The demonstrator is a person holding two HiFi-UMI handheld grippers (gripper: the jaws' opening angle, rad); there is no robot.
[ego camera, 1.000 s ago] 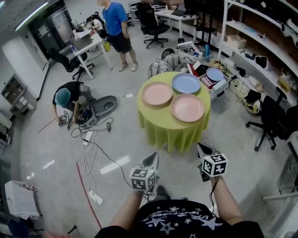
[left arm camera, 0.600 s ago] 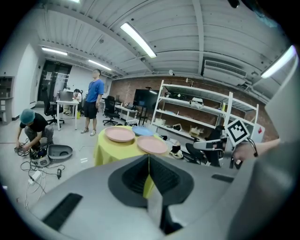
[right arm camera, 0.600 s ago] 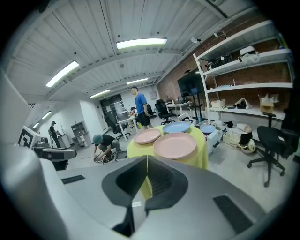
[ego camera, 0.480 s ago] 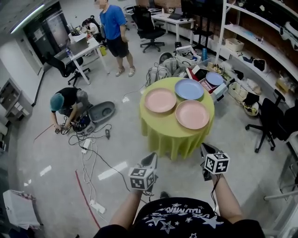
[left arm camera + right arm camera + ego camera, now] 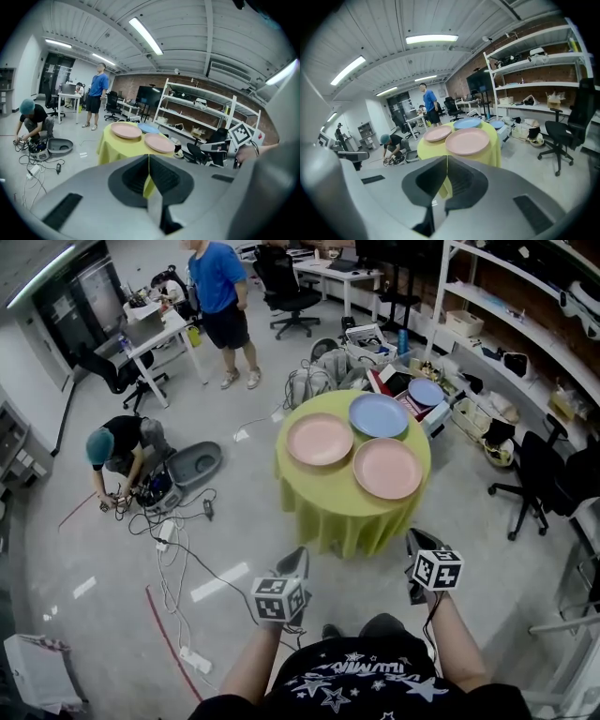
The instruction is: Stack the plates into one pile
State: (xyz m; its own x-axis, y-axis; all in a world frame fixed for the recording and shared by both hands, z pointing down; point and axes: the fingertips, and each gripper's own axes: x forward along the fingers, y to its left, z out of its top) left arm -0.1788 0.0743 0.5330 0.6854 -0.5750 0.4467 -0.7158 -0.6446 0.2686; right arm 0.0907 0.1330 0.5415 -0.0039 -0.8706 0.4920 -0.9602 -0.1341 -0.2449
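We see a yellow-green tablecloth of soft matt cloth, hanging in folds. The near pink plate, the far pink plate and the blue plate look smooth with a dull satin finish; we cannot tell plastic from ceramic. The grey floor is smooth and glossy, throwing back the ceiling lights. The left gripper and right gripper have matt grey plastic shells with darker ribbed pads. The back wall is rough brick, and the shelving looks like white-painted metal.
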